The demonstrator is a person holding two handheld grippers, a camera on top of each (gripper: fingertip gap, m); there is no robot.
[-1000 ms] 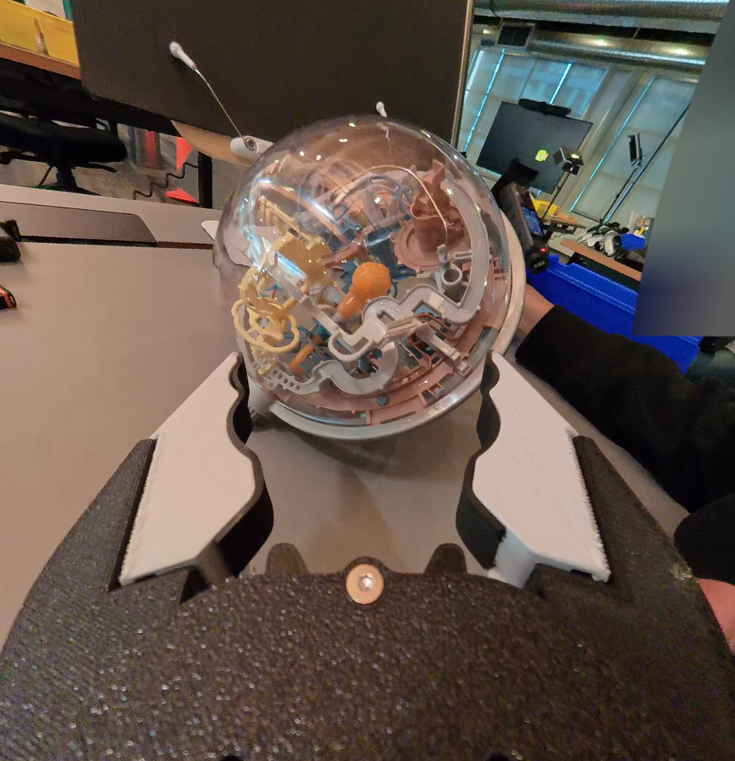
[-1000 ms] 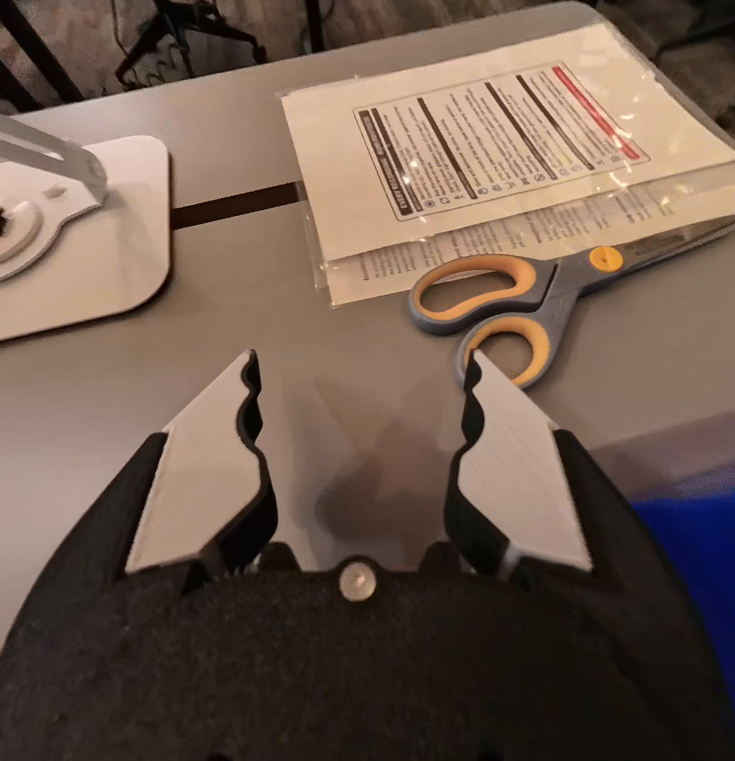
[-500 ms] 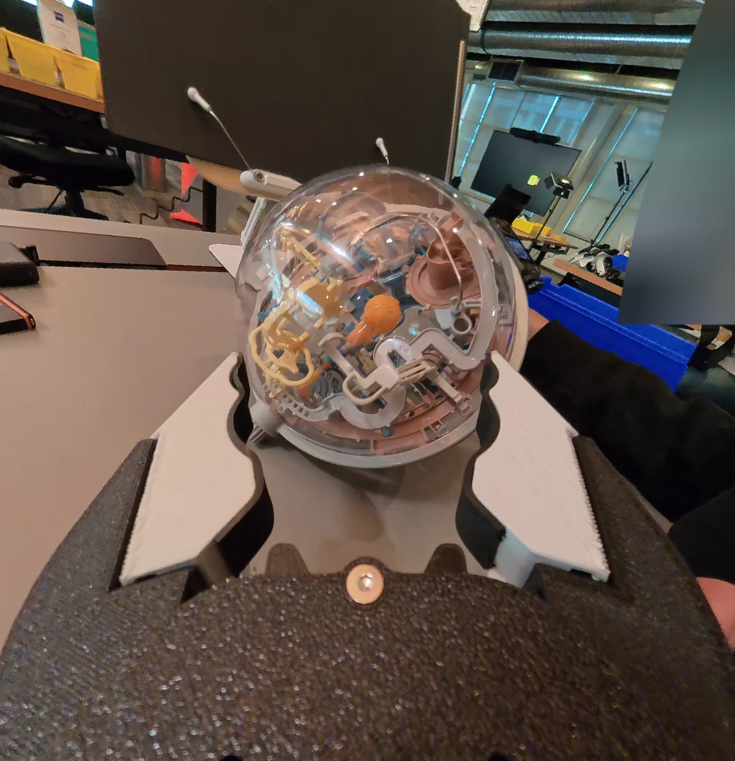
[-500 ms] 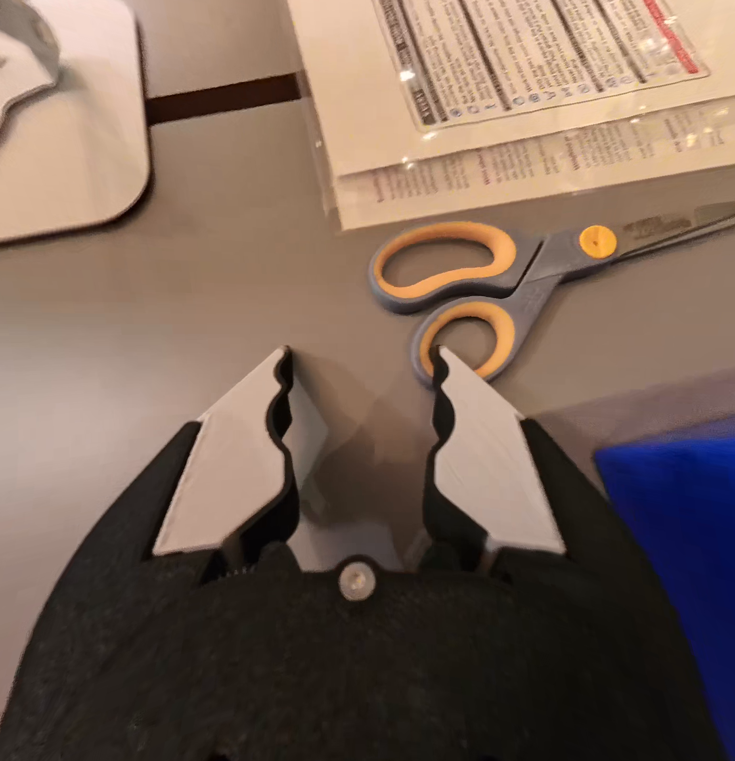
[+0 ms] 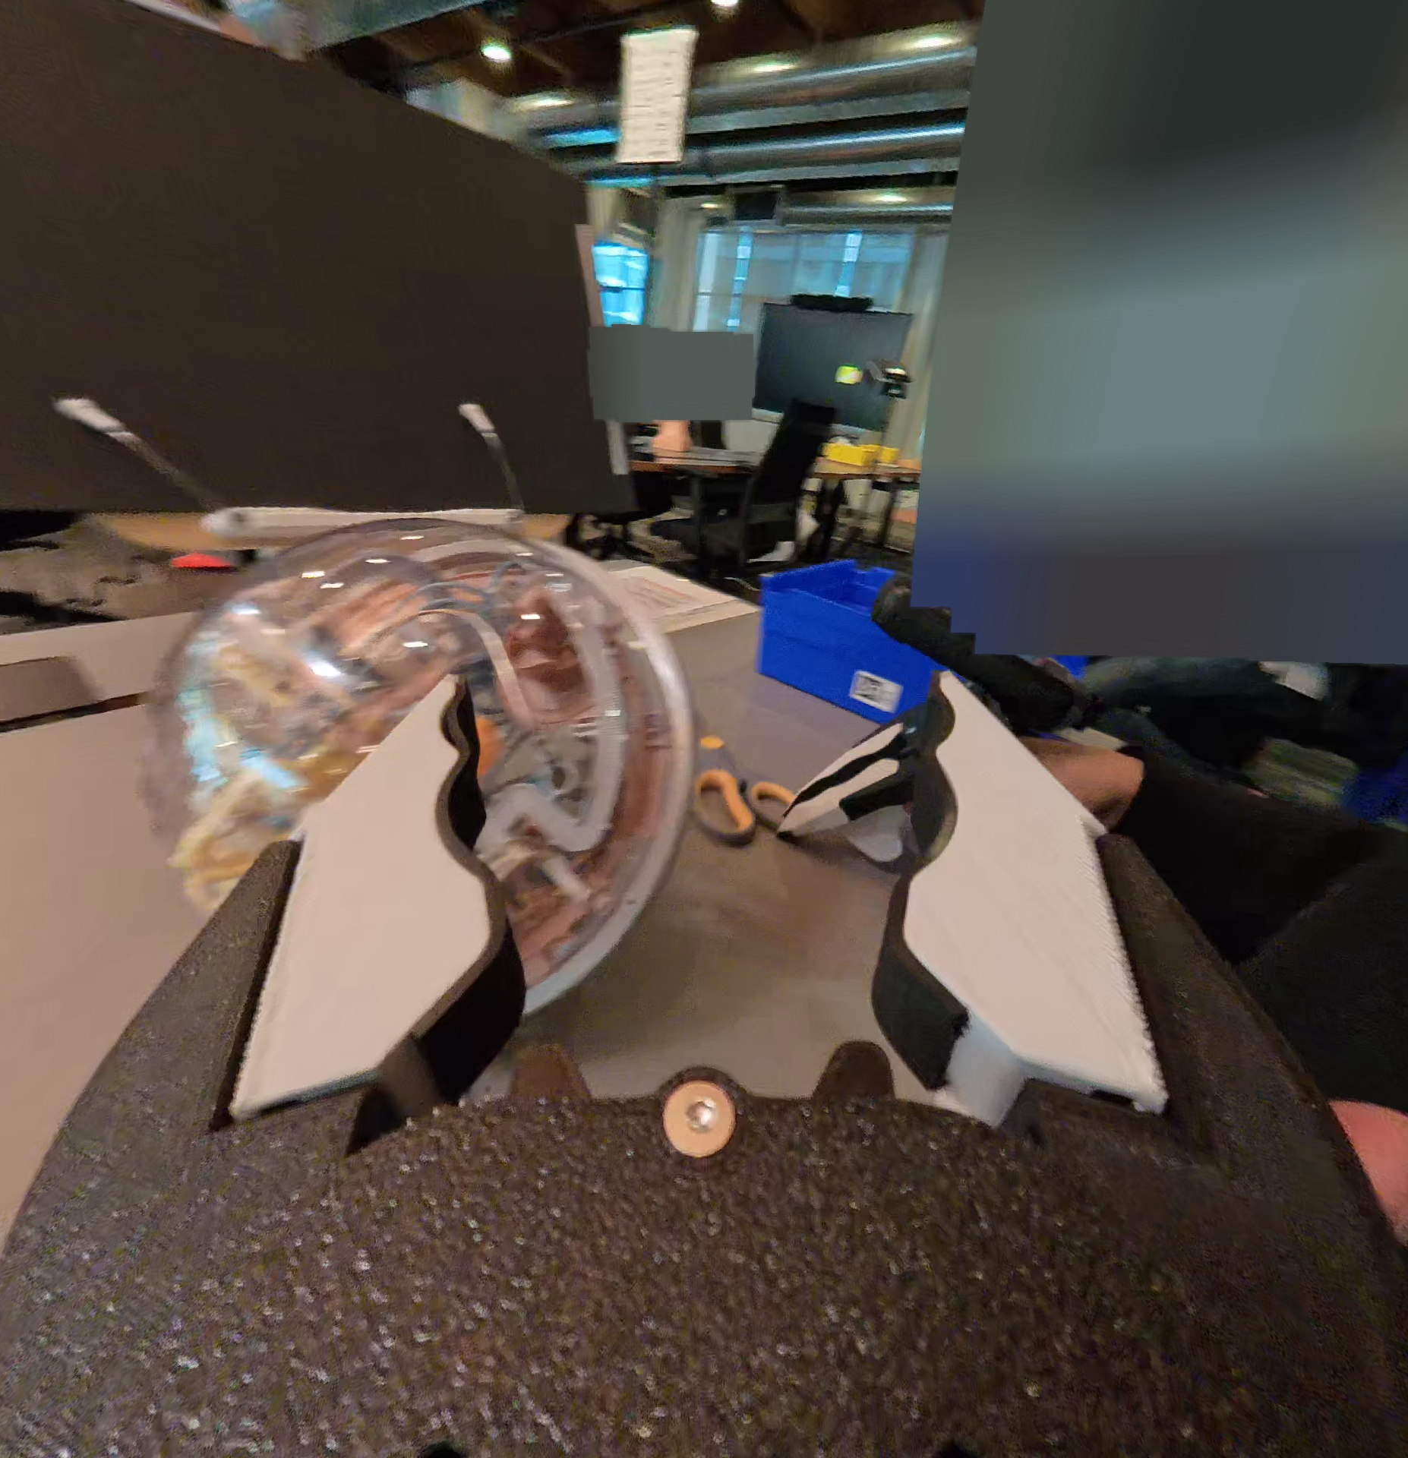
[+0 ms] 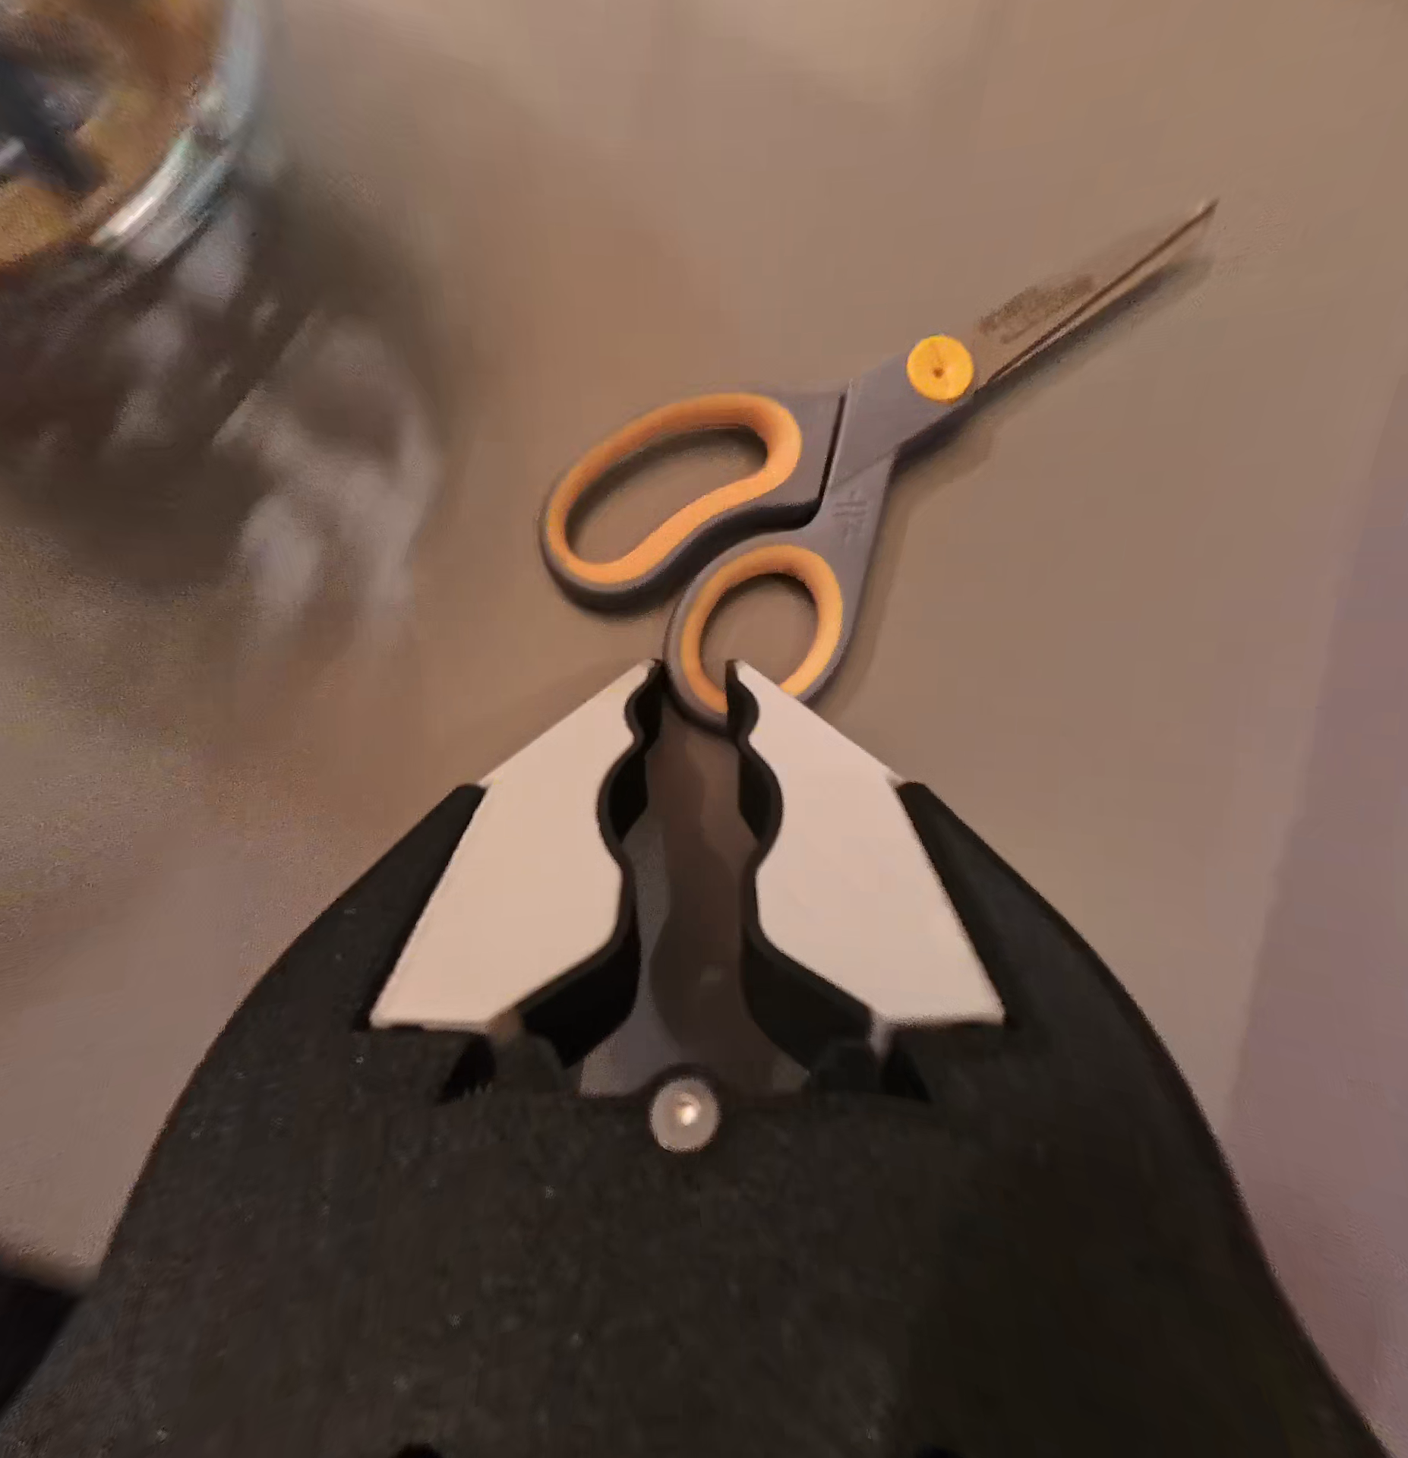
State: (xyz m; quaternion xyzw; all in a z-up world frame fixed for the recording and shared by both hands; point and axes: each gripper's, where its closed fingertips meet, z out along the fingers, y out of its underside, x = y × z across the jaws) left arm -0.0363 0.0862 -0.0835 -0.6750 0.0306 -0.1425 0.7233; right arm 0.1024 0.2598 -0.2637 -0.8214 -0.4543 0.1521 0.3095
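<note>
A clear plastic maze ball (image 5: 330, 671) with tan, brown and white tracks inside rests on the grey table. It lies left of my left gripper (image 5: 697, 682), partly behind its left finger (image 5: 385, 868). The left gripper is open and holds nothing. Grey scissors with orange-lined handles (image 6: 843, 473) lie flat on the table. My right gripper (image 6: 694, 669) is shut on the rim of their smaller handle loop. In the left wrist view the scissors (image 5: 724, 797) and the right gripper (image 5: 843, 781) show beyond the ball. The ball shows blurred at the top left of the right wrist view (image 6: 70, 118).
A blue bin (image 5: 827, 631) stands at the table's far right. A black panel (image 5: 290, 276) rises behind the table. A person's dark sleeve (image 5: 1277, 868) lies along the right. Papers (image 5: 669, 592) lie past the ball. Bare table (image 6: 1079, 710) surrounds the scissors.
The ball has gone from between my left fingers to their left side. My right gripper has moved up to the scissors and closed from wide open onto the small handle loop.
</note>
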